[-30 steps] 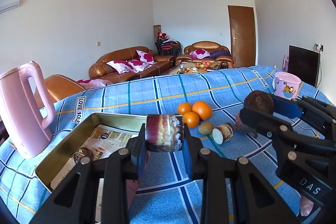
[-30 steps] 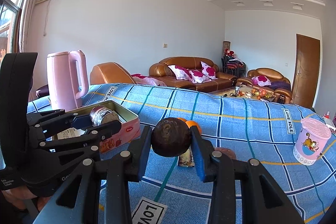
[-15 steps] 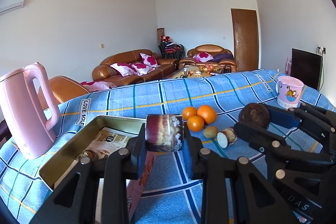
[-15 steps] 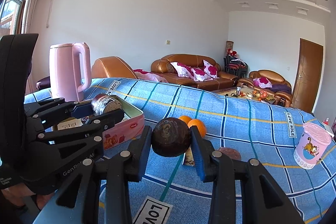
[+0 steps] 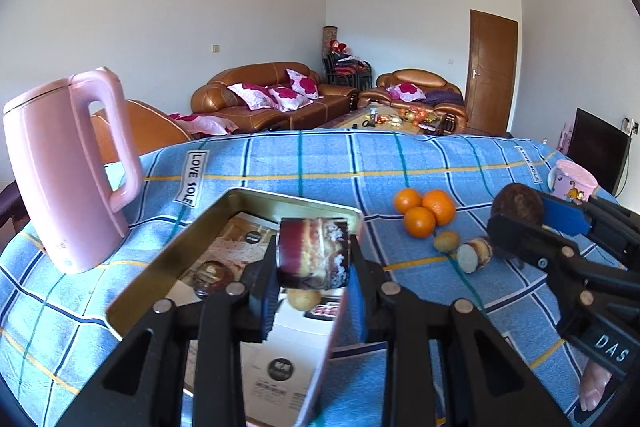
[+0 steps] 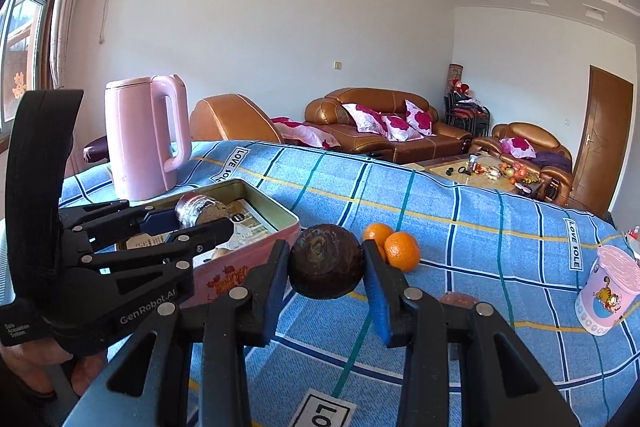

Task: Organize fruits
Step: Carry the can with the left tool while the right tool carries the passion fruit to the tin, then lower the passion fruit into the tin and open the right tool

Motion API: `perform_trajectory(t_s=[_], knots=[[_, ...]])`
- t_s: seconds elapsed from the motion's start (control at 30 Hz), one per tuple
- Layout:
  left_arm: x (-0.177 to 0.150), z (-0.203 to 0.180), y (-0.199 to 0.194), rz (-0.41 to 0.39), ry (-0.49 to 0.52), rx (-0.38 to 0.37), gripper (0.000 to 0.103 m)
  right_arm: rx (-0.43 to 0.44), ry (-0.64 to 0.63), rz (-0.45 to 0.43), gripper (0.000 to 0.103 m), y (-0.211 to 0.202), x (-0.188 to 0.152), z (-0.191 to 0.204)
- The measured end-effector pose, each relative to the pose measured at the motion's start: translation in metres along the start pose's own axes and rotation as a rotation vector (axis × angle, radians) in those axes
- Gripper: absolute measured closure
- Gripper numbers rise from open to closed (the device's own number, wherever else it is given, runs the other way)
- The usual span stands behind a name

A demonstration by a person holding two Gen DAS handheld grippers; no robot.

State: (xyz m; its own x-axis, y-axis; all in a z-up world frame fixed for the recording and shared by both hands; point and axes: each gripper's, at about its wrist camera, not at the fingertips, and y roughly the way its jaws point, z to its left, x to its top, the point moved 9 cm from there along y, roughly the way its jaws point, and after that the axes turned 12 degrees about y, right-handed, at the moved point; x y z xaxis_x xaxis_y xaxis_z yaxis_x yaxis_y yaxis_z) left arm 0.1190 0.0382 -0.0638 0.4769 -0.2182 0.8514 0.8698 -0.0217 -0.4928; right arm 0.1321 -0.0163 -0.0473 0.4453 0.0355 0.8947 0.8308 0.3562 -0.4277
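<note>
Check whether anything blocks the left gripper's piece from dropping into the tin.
Nothing visible blocks it. The left gripper holds the cut piece over the open tin; only a small round fruit lies below it.

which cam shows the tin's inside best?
Left wrist: it looks down into the tin, showing printed paper and a small round fruit. Right wrist sees mostly the pink side wall; the left tongs block the interior.

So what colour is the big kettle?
Pink all over; the kettle shows best in the right wrist view.
</note>
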Motion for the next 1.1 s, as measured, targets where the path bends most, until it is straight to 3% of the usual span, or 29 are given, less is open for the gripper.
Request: perform_trajectory(t_s=[0.23, 0.47, 0.7, 1.1], knots=[[-0.015, 0.051, 0.005, 0.072, -0.041, 0.042, 0.072, 0.076, 0.016, 0.055, 0.064, 0.024, 0.005, 0.032], [-0.032, 0.074, 0.012, 0.13, -0.035, 0.077, 0.072, 0.142, -0.007, 0.118, 0.064, 0.053, -0.001, 0.067], [-0.051, 0.088, 0.029, 0.195, -0.076, 0.049, 0.072, 0.192, -0.016, 0.2, 0.064, 0.078, -0.018, 0.095], [-0.062, 0.092, 0.038, 0.235, -0.071, 0.053, 0.072, 0.235, -0.063, 0.294, 0.064, 0.095, -0.044, 0.116]])
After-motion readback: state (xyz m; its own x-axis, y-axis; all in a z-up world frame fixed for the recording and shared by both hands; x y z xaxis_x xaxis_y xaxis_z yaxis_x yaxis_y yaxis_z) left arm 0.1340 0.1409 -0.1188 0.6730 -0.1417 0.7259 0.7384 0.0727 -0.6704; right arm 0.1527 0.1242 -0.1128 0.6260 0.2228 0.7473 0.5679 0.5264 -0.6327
